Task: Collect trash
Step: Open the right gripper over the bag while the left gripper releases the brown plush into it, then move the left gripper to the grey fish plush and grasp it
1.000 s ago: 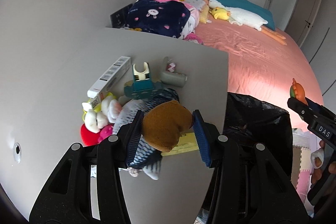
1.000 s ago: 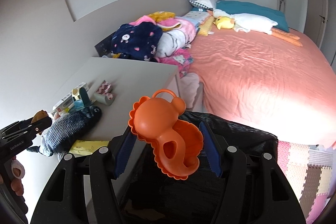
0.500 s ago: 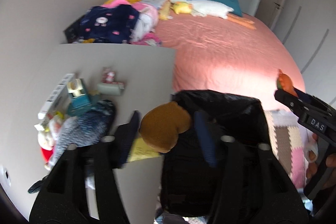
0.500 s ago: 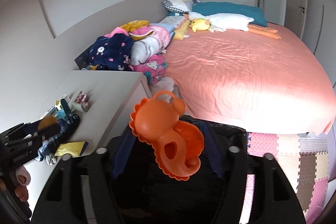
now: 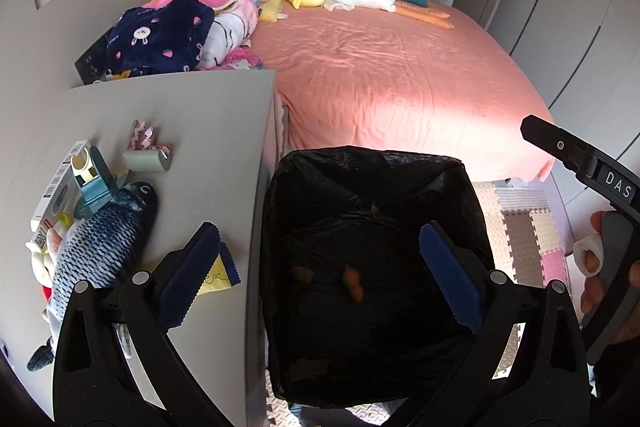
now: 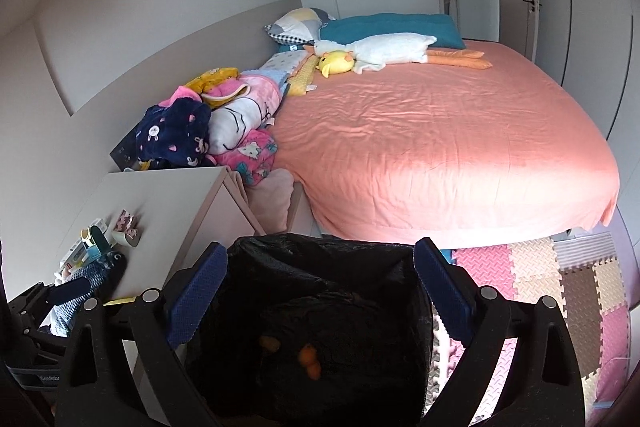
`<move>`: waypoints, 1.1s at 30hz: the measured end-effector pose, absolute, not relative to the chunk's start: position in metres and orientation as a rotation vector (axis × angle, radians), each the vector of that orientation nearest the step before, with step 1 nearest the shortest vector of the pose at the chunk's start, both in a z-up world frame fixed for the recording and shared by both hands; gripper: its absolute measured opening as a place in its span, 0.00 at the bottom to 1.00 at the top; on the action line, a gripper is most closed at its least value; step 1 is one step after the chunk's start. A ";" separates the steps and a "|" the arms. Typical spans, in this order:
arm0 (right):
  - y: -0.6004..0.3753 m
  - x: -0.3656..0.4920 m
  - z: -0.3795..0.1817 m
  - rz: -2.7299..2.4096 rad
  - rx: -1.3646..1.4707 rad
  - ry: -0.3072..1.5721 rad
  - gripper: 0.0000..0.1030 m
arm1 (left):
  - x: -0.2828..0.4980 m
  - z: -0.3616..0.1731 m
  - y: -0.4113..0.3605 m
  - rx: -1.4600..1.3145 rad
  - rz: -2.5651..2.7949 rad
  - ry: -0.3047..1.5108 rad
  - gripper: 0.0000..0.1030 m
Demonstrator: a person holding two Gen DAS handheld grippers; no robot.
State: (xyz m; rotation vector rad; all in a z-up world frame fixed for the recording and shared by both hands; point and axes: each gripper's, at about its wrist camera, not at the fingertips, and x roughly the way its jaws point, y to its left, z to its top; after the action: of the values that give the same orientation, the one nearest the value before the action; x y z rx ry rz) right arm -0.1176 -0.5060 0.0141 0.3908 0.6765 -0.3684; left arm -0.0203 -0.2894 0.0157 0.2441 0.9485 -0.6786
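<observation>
While both grippers' jaws are opening empty over black-lined trash bin [image 5: 376, 163], orange pieces [image 6: 310, 359] – apparently two – are lying inside; clutter is waiting on pale grey table [image 5: 208, 115].

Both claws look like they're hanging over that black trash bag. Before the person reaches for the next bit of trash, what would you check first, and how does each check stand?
1. Left gripper empty: ok, its jaws are opening with nothing between them.
2. Right gripper empty: ok, jaws opening, nothing between them.
3. Dropped items inside the black trash bag: ok, an orange piece and a brownish piece show in it.
4. Bag mouth open for more: ok.
5. Something left to collect on the cabinet top: ok, a yellow paper and a plush fish lie there.
6. Whether the fish counts as trash: cannot tell.
</observation>
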 end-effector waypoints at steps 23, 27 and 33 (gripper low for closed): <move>-0.460 -0.083 0.009 -0.238 0.348 0.726 0.91 | 0.001 0.010 -0.225 0.212 -0.482 0.942 0.94; -0.448 -0.072 0.008 -0.215 0.339 0.740 0.91 | 0.011 0.007 -0.208 0.198 -0.436 0.938 0.94; -0.433 -0.057 0.004 -0.186 0.331 0.756 0.91 | 0.027 -0.003 -0.187 0.208 -0.348 0.933 0.94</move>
State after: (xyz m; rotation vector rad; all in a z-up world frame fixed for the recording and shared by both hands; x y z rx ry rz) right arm -0.0574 -0.4333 0.0043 0.3312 0.7560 -0.1859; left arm 0.0273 -0.1871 -0.0028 0.2083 0.9330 -0.3484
